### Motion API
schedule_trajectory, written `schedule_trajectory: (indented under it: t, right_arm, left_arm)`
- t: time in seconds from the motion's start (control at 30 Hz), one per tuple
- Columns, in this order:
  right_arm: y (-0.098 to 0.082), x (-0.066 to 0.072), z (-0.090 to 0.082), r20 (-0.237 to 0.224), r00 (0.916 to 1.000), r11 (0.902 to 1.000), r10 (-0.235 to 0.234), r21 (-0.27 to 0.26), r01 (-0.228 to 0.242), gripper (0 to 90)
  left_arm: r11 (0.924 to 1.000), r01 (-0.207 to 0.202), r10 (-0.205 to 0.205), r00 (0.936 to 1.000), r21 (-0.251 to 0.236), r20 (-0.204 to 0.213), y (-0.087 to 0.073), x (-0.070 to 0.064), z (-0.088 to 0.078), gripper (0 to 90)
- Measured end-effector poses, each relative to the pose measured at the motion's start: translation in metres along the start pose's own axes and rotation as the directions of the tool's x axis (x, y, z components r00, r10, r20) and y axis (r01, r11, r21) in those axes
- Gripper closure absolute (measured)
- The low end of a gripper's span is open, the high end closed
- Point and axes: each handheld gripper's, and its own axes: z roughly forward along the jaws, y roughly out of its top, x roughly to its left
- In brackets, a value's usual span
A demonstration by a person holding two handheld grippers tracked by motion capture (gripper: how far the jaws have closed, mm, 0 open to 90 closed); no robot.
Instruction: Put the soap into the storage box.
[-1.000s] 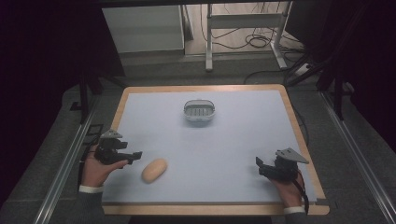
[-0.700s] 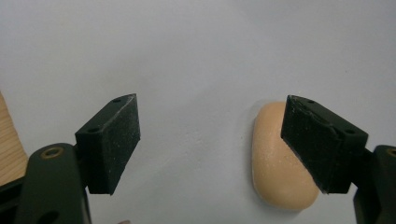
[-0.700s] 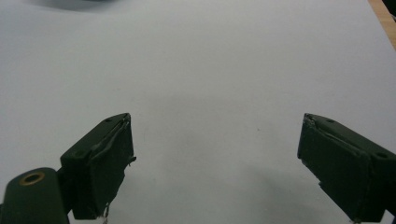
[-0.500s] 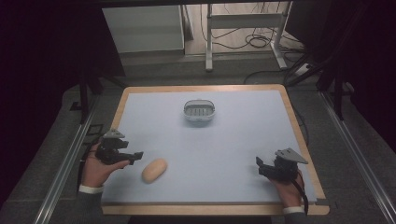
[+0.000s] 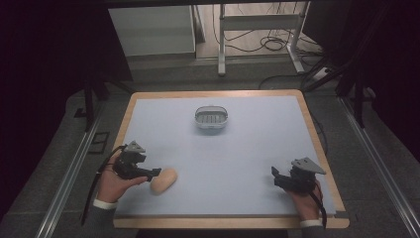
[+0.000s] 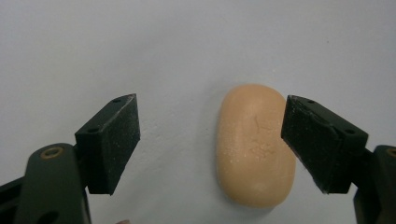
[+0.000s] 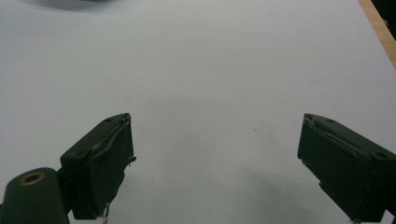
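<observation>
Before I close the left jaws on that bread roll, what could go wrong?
1. The bread roll sits off-centre between the open jaws of the left gripper, close against one of them; closing may push it sideways across the smooth mat rather than grip it.
2. It looks soft, so a hard squeeze could dent it.

Left gripper [image 6: 210, 140] view: the jaw at 3 o'clock overlaps the bread roll's [image 6: 254, 147] side; contact can't be judged. High view: basket [image 5: 211, 118] contents too small to read. Right gripper [image 7: 215, 163] view: grey object at 11 o'clock, cut by the top edge, blurred, unidentifiable.
</observation>
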Motion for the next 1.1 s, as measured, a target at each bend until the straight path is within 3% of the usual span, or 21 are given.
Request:
schedule_trajectory:
  t: [0.27,1.1]
  right_arm:
    - [0.0,-0.001,0.0,-0.001,1.0,1.0,0.003,0.0,-0.003,10.9]
    - [0.0,-0.002,0.0,-0.007,0.9998,0.9999,0.017,-0.001,-0.017,10.9]
  left_arm:
    - [0.9983,-0.036,0.035,0.9992,0.045,0.019,-0.003,-0.012,0.008,19.5]
    - [0.9885,-0.049,0.045,0.9986,0.143,0.029,-0.006,-0.03,0.041,23.3]
